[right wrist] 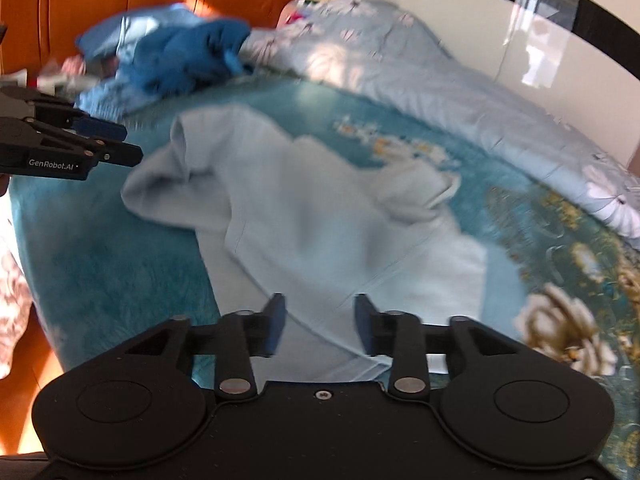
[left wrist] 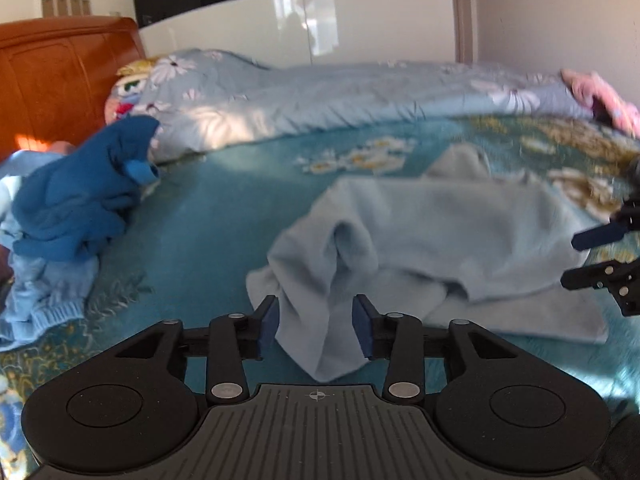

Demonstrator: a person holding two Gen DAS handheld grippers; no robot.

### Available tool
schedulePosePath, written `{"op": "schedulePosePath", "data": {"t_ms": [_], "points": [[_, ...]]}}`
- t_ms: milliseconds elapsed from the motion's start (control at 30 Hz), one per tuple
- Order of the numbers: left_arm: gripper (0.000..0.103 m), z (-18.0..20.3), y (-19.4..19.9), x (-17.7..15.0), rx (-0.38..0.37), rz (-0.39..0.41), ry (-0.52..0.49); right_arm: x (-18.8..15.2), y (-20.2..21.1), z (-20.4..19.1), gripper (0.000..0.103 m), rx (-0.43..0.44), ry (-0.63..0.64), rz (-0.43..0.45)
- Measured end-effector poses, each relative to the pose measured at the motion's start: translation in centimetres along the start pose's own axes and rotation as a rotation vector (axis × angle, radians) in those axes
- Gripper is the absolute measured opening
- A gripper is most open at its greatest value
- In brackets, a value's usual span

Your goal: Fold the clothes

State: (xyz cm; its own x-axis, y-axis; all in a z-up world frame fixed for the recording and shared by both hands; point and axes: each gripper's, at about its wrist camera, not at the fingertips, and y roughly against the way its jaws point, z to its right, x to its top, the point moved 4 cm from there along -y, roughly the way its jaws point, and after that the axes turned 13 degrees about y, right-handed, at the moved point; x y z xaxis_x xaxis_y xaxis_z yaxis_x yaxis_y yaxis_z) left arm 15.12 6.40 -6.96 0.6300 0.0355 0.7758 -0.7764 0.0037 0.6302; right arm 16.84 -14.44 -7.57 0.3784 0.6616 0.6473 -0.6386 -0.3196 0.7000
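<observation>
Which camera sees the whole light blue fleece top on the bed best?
The right wrist view. It looks down over the light blue fleece top, showing it spread on the teal bedspread with nearly its whole outline. The left wrist view sees the top low from one side, bunched near the open left gripper.

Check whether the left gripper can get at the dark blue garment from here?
Probably yes. The left gripper is open and holds nothing, and only bare bedspread lies between it and the dark blue garment, which sits on top of its pile.
</observation>
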Motion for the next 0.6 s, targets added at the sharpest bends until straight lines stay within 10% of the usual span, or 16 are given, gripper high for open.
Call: {"op": "schedulePosePath", "data": {"t_ms": [333, 400, 467, 533, 600], "points": [[0.063, 0.7, -4.3, 0.2, 0.06, -0.005, -0.117, -0.2, -2.6, 0.7, 0.043, 0.008, 0.03, 0.013], [0.062, 0.8, -5.0, 0.4, 0.067, -0.004, -0.119, 0.1, -3.0, 1.2, 0.018, 0.001, 0.01, 0.021], [0.048, 0.5, -5.6, 0.5, 0.08, -0.005, -0.101, 0.5, -2.8, 1.6, 0.002, -0.009, -0.023, 0.037], [0.013, -0.2, -5.8, 0.7, 0.109, -0.007, -0.068, 1.0, -1.7, 2.2, 0.002, -0.049, -0.039, 0.072], [0.008, -1.1, -5.0, 1.3, 0.122, 0.026, -0.023, 1.7, -0.1, 3.2, 0.002, -0.108, -0.057, 0.111]]}}
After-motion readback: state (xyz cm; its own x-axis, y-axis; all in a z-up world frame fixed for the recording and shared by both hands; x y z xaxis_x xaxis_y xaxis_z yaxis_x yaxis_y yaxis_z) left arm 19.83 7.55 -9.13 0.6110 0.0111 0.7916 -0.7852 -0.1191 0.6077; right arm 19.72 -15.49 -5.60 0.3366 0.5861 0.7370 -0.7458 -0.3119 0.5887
